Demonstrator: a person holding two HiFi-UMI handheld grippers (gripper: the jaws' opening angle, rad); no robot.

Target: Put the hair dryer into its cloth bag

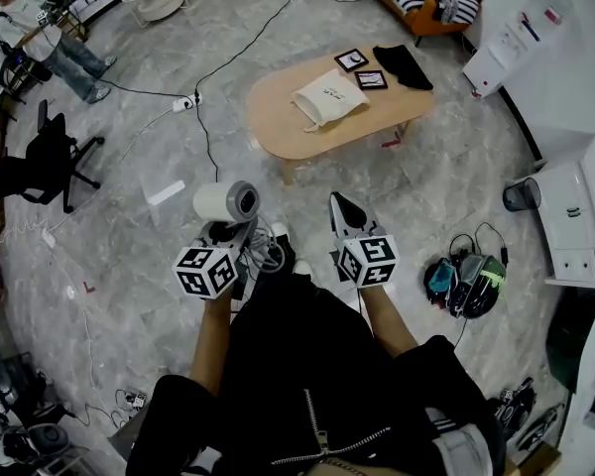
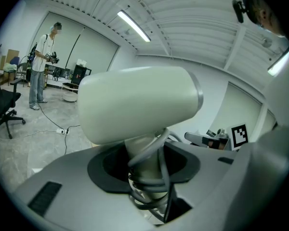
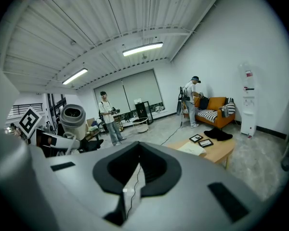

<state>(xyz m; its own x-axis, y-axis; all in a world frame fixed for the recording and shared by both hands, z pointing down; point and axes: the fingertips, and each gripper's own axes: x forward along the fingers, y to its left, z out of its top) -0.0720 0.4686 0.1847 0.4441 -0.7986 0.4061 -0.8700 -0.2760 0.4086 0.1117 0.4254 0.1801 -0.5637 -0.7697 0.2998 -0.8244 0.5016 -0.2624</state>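
Observation:
A pale hair dryer (image 1: 226, 202) stands upright with its cord wound round the handle, and my left gripper (image 1: 234, 232) is shut on that handle. In the left gripper view the dryer's body (image 2: 135, 102) fills the middle, with the jaws clamped on the handle below it. My right gripper (image 1: 345, 210) is beside it to the right, shut and empty; its jaws (image 3: 133, 176) meet with nothing between them. The white cloth bag (image 1: 327, 97) lies flat on a low wooden table (image 1: 278, 127) ahead, well beyond both grippers. From the right gripper view the dryer (image 3: 73, 121) shows at the left.
Two framed pictures (image 1: 361, 69) and a black cloth (image 1: 403, 65) share the table. A black office chair (image 1: 42, 159) and a power strip (image 1: 183, 103) with cables are on the floor at left. Gear (image 1: 466, 284) lies at right near a white cabinet (image 1: 570, 228). A person (image 1: 42, 38) stands far left.

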